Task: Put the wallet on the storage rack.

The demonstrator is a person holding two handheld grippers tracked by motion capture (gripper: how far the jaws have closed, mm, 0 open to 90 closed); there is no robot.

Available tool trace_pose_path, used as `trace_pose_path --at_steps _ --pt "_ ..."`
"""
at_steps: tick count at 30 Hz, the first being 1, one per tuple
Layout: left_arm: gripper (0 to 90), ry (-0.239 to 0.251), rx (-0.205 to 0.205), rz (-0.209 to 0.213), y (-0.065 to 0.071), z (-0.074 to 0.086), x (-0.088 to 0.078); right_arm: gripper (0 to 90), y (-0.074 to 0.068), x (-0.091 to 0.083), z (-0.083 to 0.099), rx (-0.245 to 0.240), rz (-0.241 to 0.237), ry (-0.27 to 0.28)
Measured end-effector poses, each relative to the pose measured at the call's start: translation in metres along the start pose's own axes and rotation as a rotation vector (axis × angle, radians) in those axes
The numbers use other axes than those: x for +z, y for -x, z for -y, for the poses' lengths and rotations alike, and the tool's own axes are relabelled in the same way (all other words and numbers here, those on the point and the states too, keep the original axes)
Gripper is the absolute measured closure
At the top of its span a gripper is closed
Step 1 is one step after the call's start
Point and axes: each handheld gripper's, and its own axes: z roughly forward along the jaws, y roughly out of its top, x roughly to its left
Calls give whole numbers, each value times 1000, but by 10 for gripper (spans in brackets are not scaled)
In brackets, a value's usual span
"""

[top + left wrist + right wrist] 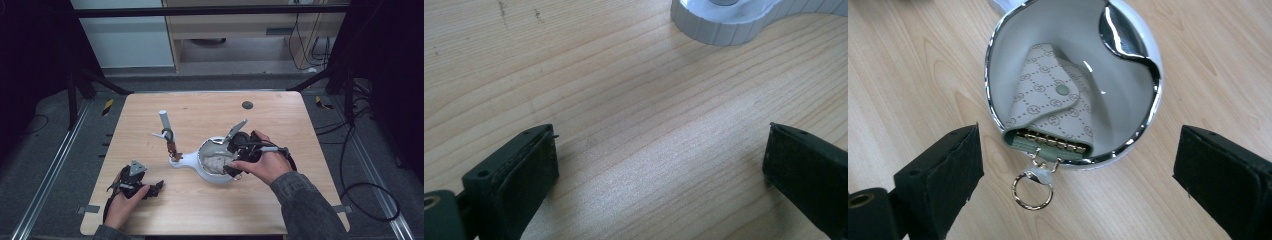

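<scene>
Key pouch [1050, 102] lay in the bowl [1128, 90], its ring [1032, 190] hanging out over the rim onto the table [210, 210]. Stand w/ a post [164, 120] stood just left of bowl. Left gripper [159, 186] sat near table's front-left, right gripper [235, 170] at bowl's front edge

No legible text, numbers, labels or signs appeared in any view. The only marking was a repeated monogram pattern of small circular logos set in a dotted diamond grid, printed on the pale key case [1050, 107] lying in the white bowl [1143, 107], and its characters were too small to read. The key case's metal ring [1033, 191] and snap button carried no readable marking.
</scene>
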Motion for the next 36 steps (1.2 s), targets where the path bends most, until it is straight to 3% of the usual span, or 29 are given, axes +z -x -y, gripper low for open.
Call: trace_pose_path --at_steps 11,20,36 --pt "5 -2 2 -1 0 0 0 56 13 -16 18 17 32 90" --pt "4 -3 3 -1 0 0 0 52 26 -24 36 72 64 139" --pt "3 1 0 1 1 0 0 54 52 -22 75 216 128 223"
